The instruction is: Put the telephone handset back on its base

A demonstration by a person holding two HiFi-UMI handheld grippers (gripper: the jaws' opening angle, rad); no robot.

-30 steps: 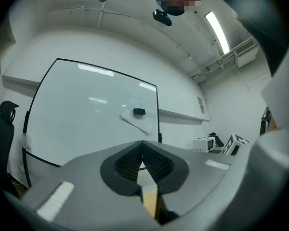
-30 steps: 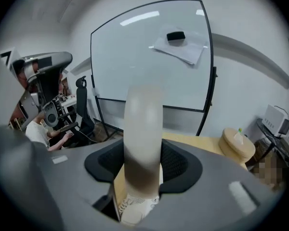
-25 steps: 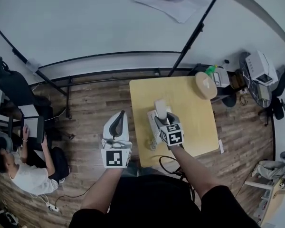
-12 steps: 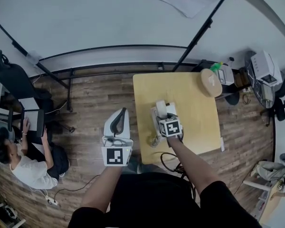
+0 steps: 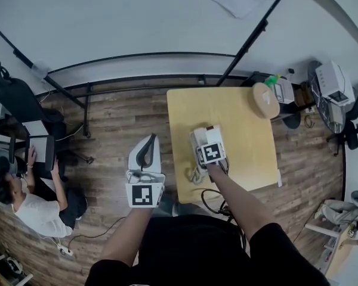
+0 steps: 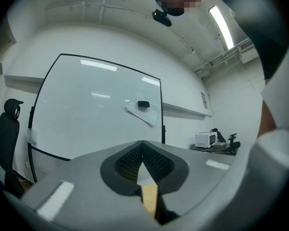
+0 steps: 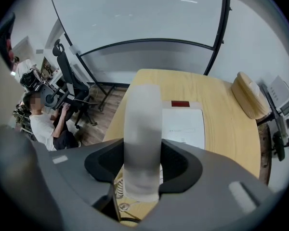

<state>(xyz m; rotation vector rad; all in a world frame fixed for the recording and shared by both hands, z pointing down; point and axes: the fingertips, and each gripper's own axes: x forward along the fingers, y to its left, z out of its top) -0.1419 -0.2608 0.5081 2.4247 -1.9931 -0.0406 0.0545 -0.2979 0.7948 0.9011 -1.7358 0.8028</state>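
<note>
On the yellow table [image 5: 244, 154] lies the white telephone base [image 7: 184, 126], with a red label at its far end. My right gripper [image 7: 142, 163] is shut on the white handset [image 7: 142, 129], which points away from me over the base's left side. The head view shows the handset [image 5: 197, 139] low over the base [image 5: 214, 137], just beyond my right gripper [image 5: 203, 144]. A coiled cord [image 7: 119, 192] hangs below the handset. My left gripper [image 5: 147, 145] is shut on nothing, out over the wooden floor to the left of the table. In its own view, the left gripper [image 6: 142, 163] points up at a whiteboard.
A tan rounded object [image 5: 264, 102] sits at the table's far right corner. A black whiteboard frame [image 5: 137, 58] stands behind the table. A person [image 5: 27, 210] sits on the floor at the left beside office chairs. Cables [image 5: 212, 202] trail off the table's near edge.
My right gripper has carried the handset slightly left and lower, over the base. The left gripper has stayed where it was.
</note>
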